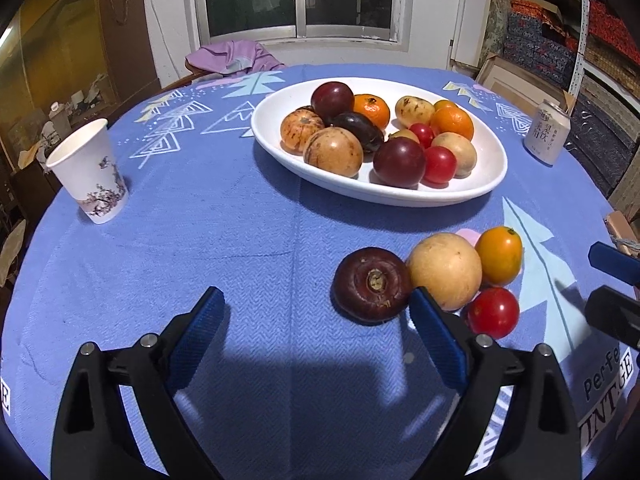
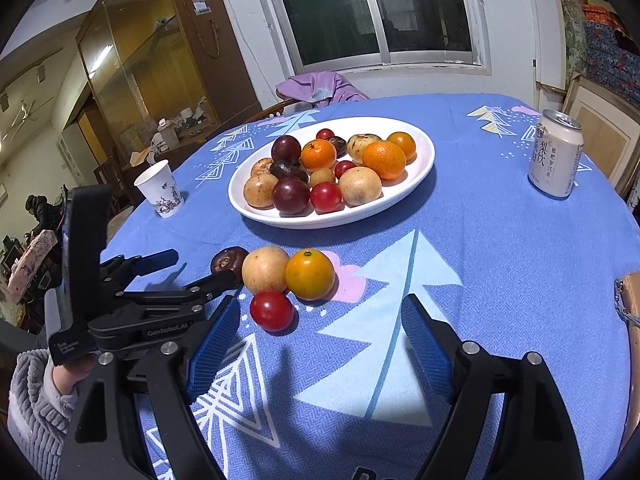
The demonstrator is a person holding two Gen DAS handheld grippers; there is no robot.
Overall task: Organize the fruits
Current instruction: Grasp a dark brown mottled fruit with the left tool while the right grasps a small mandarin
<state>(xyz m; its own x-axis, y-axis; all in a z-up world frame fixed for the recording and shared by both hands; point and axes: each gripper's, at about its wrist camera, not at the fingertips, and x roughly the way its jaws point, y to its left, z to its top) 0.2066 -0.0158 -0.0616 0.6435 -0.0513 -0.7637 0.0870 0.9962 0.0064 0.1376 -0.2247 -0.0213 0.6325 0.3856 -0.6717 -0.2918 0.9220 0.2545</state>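
We are mid-clearing: four fruits lie near the table's front edge, below the plate (image 1: 472, 196). Both grippers, left (image 1: 316, 320) and right (image 2: 320, 328), gape empty. Next, straddle the dark fruit (image 1: 370, 284).

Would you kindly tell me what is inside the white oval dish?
The white oval dish holds a heap of fruit: dark plums, oranges, red tomatoes and tan round fruits. Whatever lies beneath the heap, and most of the dish floor, is covered.

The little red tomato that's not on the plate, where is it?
The red tomato lies on the cloth, nearest the viewer in the loose group, right in front of the tan fruit and orange one.
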